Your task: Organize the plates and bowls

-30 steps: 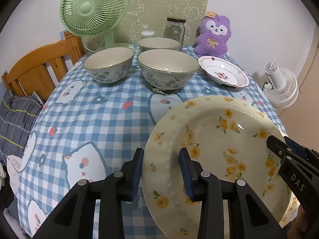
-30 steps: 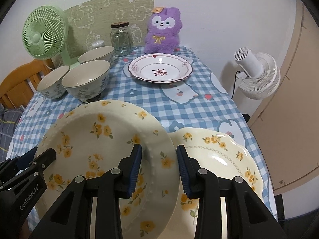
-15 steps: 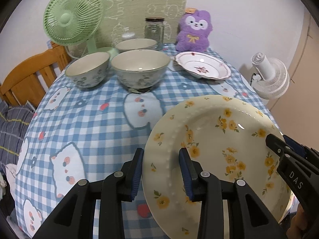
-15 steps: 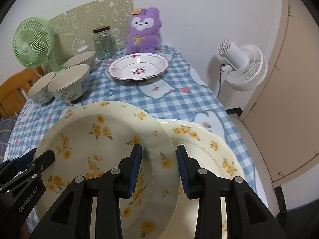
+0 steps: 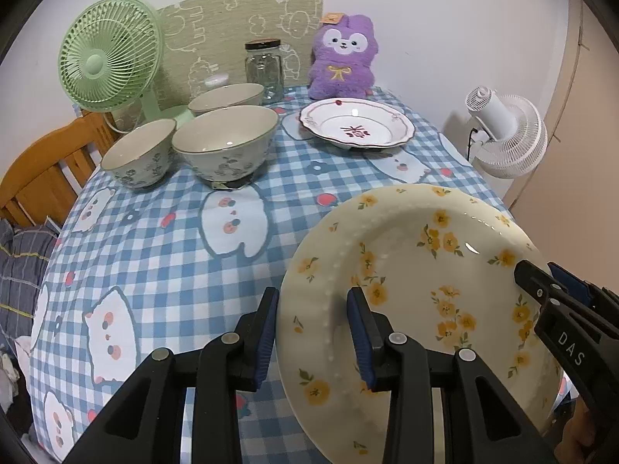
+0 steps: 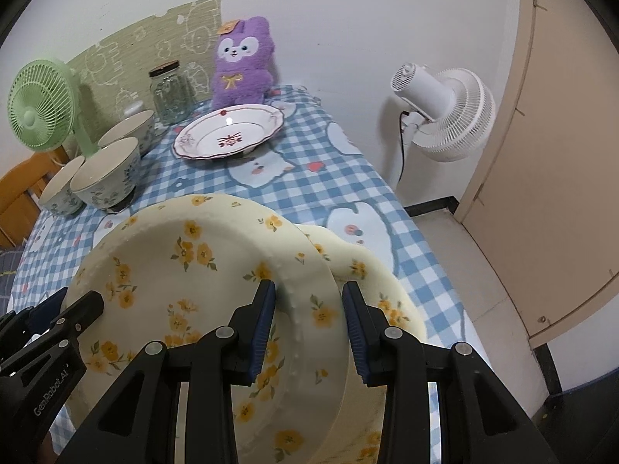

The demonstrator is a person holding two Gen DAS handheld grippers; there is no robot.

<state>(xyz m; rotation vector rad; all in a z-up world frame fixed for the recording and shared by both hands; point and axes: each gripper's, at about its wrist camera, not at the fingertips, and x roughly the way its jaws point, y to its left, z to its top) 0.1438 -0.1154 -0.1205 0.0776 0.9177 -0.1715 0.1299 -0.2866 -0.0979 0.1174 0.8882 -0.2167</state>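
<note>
Two wrist fisheyes look steeply down along black fingers at a checked table (image 5: 162, 255). The left view sits close over the plate's (image 5: 418, 294) left rim, the right view over its right rim (image 6: 193, 270). Both share the plate ahead, the bowls (image 5: 228, 143) and purple toy (image 6: 241, 63) beyond.

Soft even indoor light, sharp focus, fisheye-bent edges, dark corners.

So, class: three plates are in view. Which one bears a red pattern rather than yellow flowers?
The white scalloped plate in front of the purple plush toy. The held plate and the plate beneath it are cream with yellow flowers.
</note>
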